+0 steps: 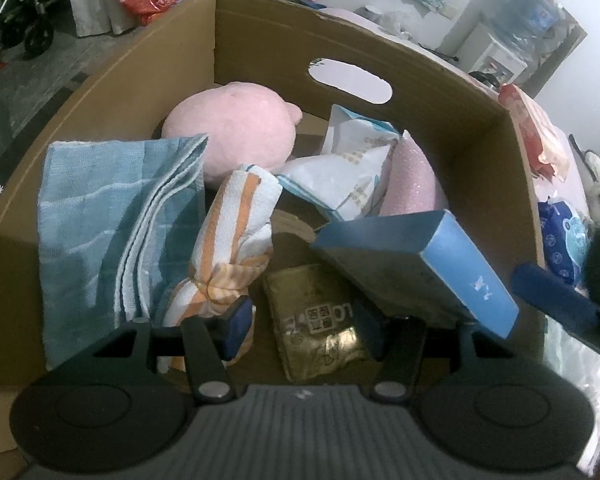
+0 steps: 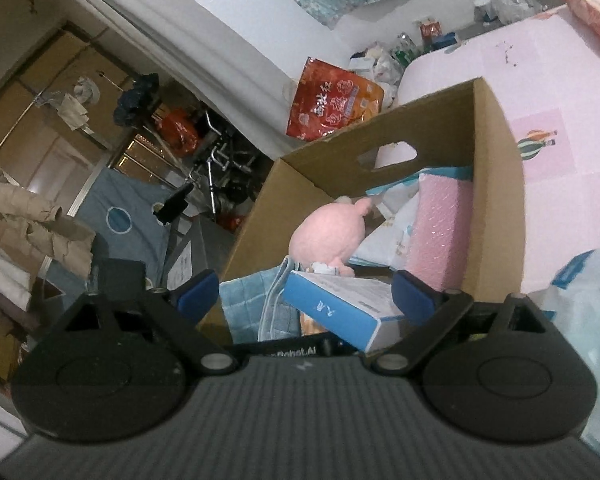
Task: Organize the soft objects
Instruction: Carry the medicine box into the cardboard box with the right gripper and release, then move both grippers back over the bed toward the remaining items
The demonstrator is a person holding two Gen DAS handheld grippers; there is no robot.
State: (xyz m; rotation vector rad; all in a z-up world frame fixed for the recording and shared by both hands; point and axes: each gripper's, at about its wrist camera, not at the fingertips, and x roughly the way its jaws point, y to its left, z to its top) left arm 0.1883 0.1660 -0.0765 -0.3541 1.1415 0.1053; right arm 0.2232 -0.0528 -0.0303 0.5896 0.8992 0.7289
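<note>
An open cardboard box holds a pink plush toy, a folded blue towel, an orange-striped white cloth, a white and blue packet, pink bubble wrap, a gold packet and a tilted blue carton. My left gripper points down into the box and stands open over the gold packet, its left pad against the striped cloth. My right gripper is wide open at the box's near edge, with the blue carton lying loose between its fingers.
The box stands on a pink surface. A blue patterned packet and a red and white packet lie just outside its right wall. A red bag sits behind it. A folded wheeled frame and clutter stand on the floor beyond.
</note>
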